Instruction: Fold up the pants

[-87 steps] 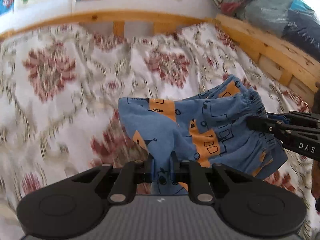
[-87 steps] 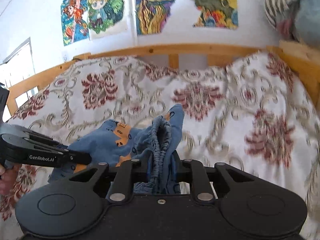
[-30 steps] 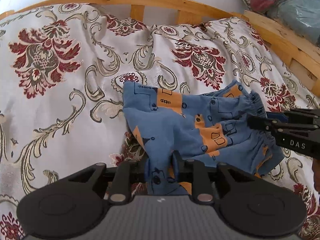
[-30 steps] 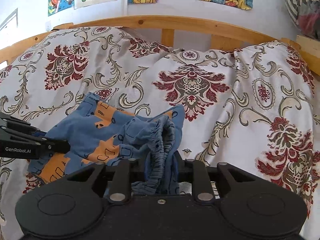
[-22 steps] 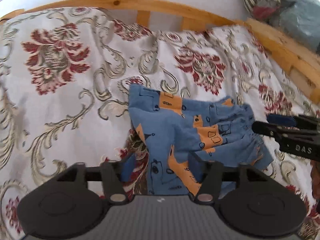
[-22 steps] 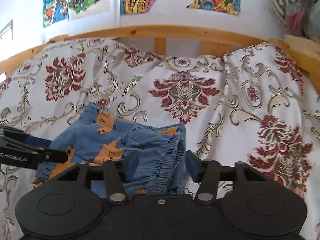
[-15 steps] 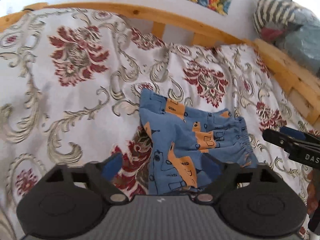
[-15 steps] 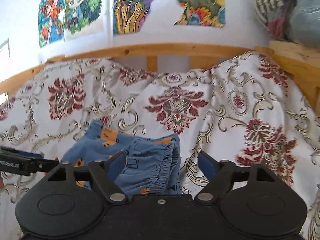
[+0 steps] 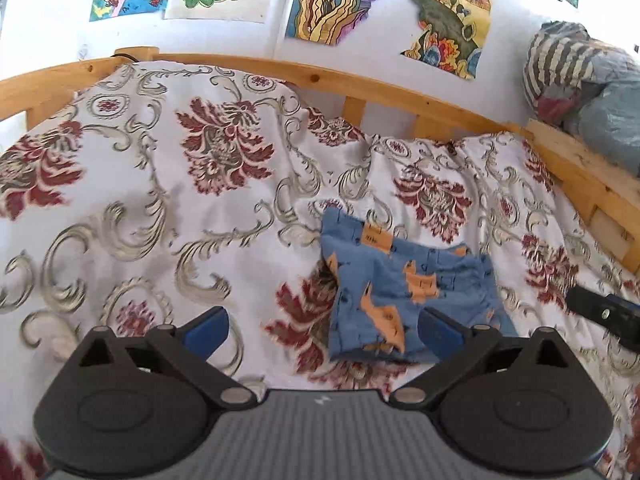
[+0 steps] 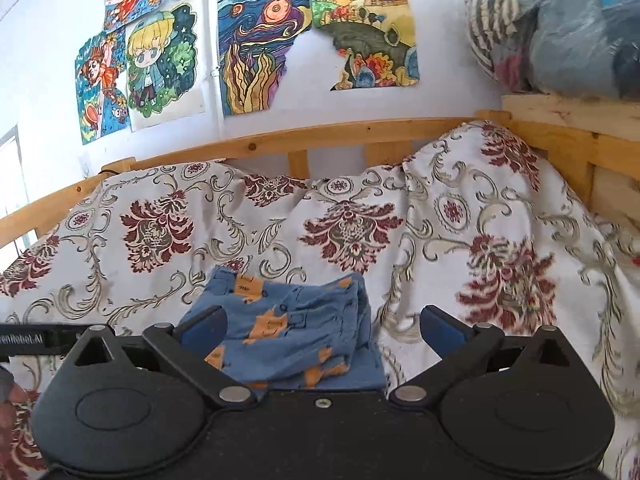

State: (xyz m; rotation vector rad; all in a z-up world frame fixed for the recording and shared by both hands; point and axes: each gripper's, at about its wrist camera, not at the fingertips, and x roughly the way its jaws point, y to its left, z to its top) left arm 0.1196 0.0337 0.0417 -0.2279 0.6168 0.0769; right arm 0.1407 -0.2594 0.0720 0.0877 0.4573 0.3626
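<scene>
- The left gripper (image 9: 322, 330) has its two fingers spread wide, and nothing is between the blue pads (image 9: 206, 329).
- It is raised and tilted forward and down.
- The right gripper (image 10: 322, 330) has also both fingers far apart, with no contact at the pads (image 10: 440, 330).
- In the left wrist view the right gripper shows as a dark tip at the right edge.
- In the right wrist view the left gripper shows at the left edge, with part of a hand (image 10: 6, 396) below it.

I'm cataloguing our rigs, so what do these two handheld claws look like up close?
Both match: the left claw and right claw are matte black, with two round discs, silver pivot screws and blue finger pads. The left body is ribbed grey; the right is plain black. White lettering marks the side.
</scene>
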